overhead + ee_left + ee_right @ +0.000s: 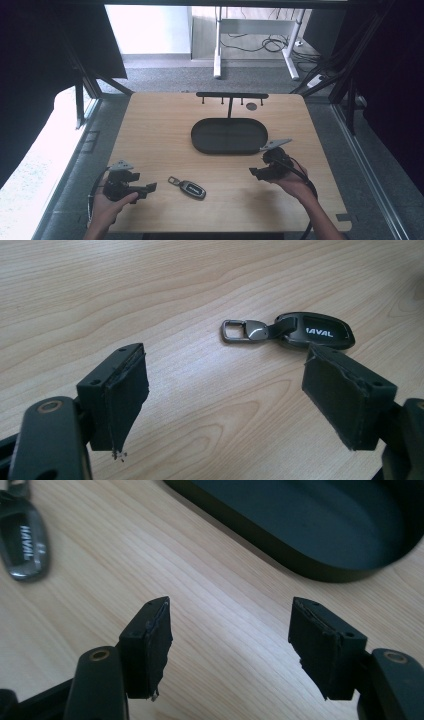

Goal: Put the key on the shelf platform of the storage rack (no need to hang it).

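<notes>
A car key fob is seen lying flat on the wooden worktop, near the front edge and between the two grippers. It is a dark, glossy, rounded oblong, and white lettering is carried on its upper face. A short dark strap leads from one end to a silver rectangular metal loop, which is pointed toward the left gripper. That gripper is held just beside the fob with its jaws wide apart and nothing between them. The right gripper is held well to the fob's other side, its jaws parted and nothing gripped. Behind the fob, a black oval tray is set mid-worktop, a black hook rack rising behind it.
</notes>
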Tool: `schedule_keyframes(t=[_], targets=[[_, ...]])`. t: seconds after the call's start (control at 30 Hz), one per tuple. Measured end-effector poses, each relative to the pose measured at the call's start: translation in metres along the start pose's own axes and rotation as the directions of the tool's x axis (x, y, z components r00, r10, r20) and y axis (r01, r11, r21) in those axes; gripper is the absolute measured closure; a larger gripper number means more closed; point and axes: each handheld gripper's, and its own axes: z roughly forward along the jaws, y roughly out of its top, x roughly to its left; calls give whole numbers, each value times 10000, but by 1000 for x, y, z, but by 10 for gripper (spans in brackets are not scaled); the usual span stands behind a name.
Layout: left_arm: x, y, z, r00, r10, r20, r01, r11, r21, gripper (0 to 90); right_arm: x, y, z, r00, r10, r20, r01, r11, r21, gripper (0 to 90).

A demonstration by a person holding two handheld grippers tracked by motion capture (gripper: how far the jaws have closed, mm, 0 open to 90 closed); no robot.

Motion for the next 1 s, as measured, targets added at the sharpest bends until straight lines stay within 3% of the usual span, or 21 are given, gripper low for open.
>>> schedule_keyframes(t=[0.17,0.47,0.73,1.0], targets=[[0,0,0,10000,11,10,-11,10000,-3,189,13,17,3,9981,-537,-289,545,9981,291,348],[0,0,0,10000,-5,7,5,10000,-7,188,39,43,15,9870,-1432,-729,1493,9851,856,356],[1,0,1,10000,-13,0,13,10000,10,188,57,56,28,9775,-1861,-990,1984,9710,1332,355],[1,0,1,10000,8,-14,-8,10000,23,188,67,64,38,9692,-2118,-1256,2292,9624,1456,354]])
